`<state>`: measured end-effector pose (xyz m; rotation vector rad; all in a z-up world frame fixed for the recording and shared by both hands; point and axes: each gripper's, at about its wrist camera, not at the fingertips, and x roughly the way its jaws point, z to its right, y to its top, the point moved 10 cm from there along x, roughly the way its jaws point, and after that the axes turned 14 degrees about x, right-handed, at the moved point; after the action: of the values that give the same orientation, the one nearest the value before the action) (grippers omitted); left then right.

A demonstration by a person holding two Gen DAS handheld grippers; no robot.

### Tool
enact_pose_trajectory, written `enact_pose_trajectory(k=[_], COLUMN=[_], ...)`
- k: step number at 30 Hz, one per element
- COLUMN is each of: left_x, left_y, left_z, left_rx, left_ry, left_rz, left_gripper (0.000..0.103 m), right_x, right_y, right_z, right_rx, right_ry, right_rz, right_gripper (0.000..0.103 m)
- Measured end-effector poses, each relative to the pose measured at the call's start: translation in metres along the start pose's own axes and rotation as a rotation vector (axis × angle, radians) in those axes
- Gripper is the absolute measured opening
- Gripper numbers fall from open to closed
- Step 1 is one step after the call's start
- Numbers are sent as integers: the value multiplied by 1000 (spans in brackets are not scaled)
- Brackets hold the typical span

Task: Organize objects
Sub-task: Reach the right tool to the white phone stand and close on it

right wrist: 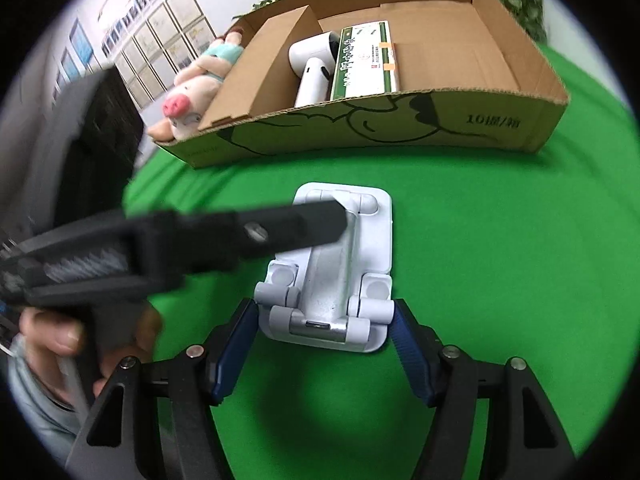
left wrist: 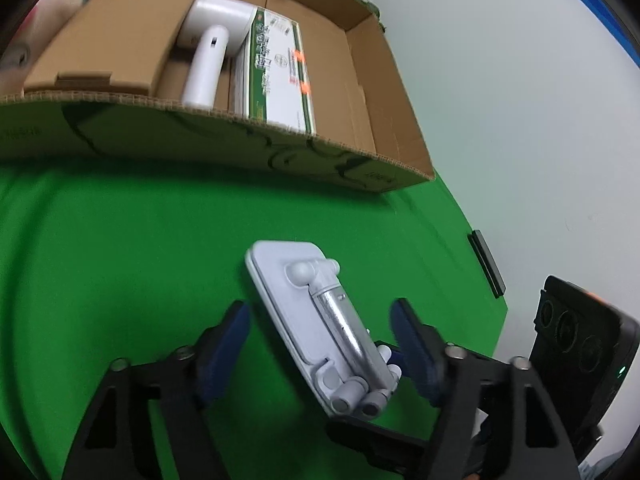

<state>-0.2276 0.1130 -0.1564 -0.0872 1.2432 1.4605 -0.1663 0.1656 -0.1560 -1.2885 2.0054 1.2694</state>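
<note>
The folded white phone stand [right wrist: 334,276] is lying flat on the green worktop [right wrist: 480,260], just in front of the cardboard box [right wrist: 400,128]. The right claw [right wrist: 324,334] is standing open with its 2 blue pads flanking the stand's near end. The left claw [left wrist: 320,334] is also gaping open, straddling the stand, while a white hair dryer [right wrist: 310,68] and a green-edged carton [right wrist: 366,60] are sitting inside the box.
</note>
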Motion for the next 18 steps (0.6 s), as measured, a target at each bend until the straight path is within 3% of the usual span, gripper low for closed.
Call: enact_pose_trajectory(k=[4, 10, 18], left_x=[0, -10, -22], left_y=[-5, -1, 4], left_z=[-3, 3, 20], left_rx=[0, 2, 32], left_ry=[25, -5, -12], left_rz=[-11, 7, 43], left_gripper=[44, 36, 33], right_x=[-1, -4, -6], right_y=[-8, -6, 9], right_z=[-11, -20, -20], right_rx=[-32, -32, -42], right_ry=[-11, -10, -7], right_rz=[6, 21, 57], right_gripper=[66, 66, 66])
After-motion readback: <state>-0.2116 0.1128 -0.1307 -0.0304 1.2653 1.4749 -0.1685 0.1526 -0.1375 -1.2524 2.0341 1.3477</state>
